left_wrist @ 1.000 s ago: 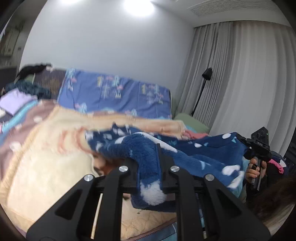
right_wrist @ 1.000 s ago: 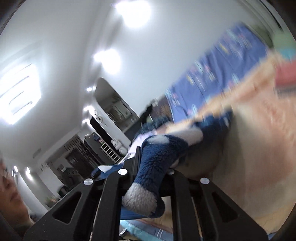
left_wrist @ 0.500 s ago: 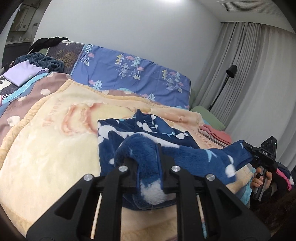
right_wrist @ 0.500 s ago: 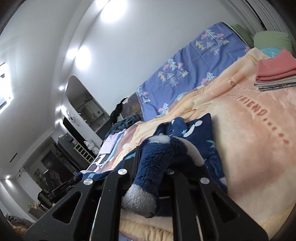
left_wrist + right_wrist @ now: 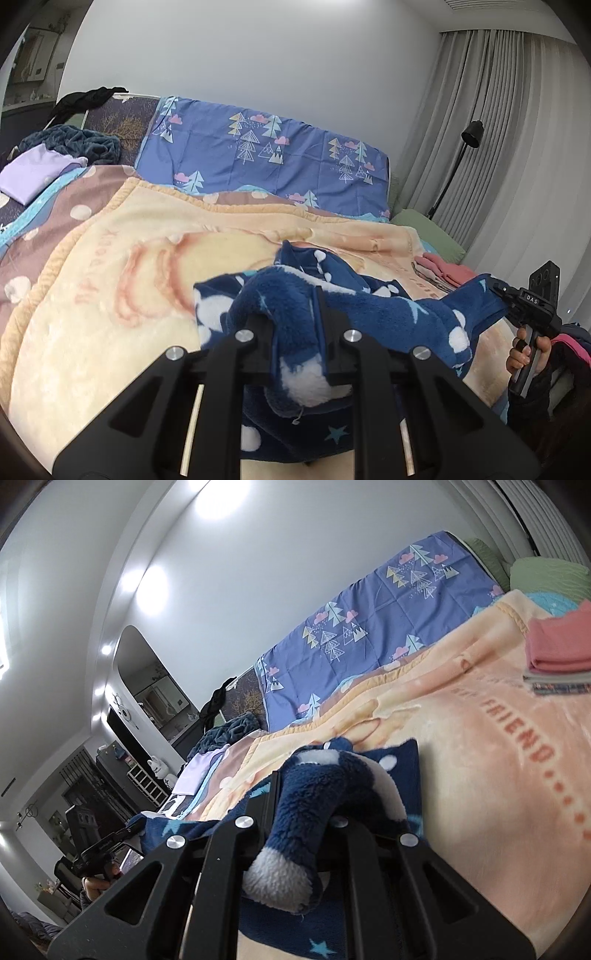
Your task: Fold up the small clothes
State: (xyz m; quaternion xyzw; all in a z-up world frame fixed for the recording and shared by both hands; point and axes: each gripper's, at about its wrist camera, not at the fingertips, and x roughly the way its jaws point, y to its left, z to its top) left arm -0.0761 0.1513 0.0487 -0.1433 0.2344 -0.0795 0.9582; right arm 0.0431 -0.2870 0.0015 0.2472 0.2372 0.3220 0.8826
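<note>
A dark blue fleece garment (image 5: pixel 388 314) with white spots and stars is stretched between both grippers over the peach blanket (image 5: pixel 110 295). My left gripper (image 5: pixel 295 332) is shut on one edge of it; the fabric bunches between the jaws. My right gripper (image 5: pixel 306 812) is shut on the other edge (image 5: pixel 295 812), and it also shows in the left wrist view (image 5: pixel 517 299) at the far right, held in a hand. The garment's far part rests on the blanket (image 5: pixel 480 757).
A stack of folded clothes with a pink one on top (image 5: pixel 557 653) lies at the bed's right side, also in the left wrist view (image 5: pixel 447 273). A blue tree-print sheet (image 5: pixel 258 155) covers the headboard. Unfolded clothes (image 5: pixel 55 155) lie at the far left. A floor lamp (image 5: pixel 469 140) stands by the curtains.
Both grippers have lowered the garment toward the blanket, from held up in the air to partly resting on the bed. Both stay shut on it.
</note>
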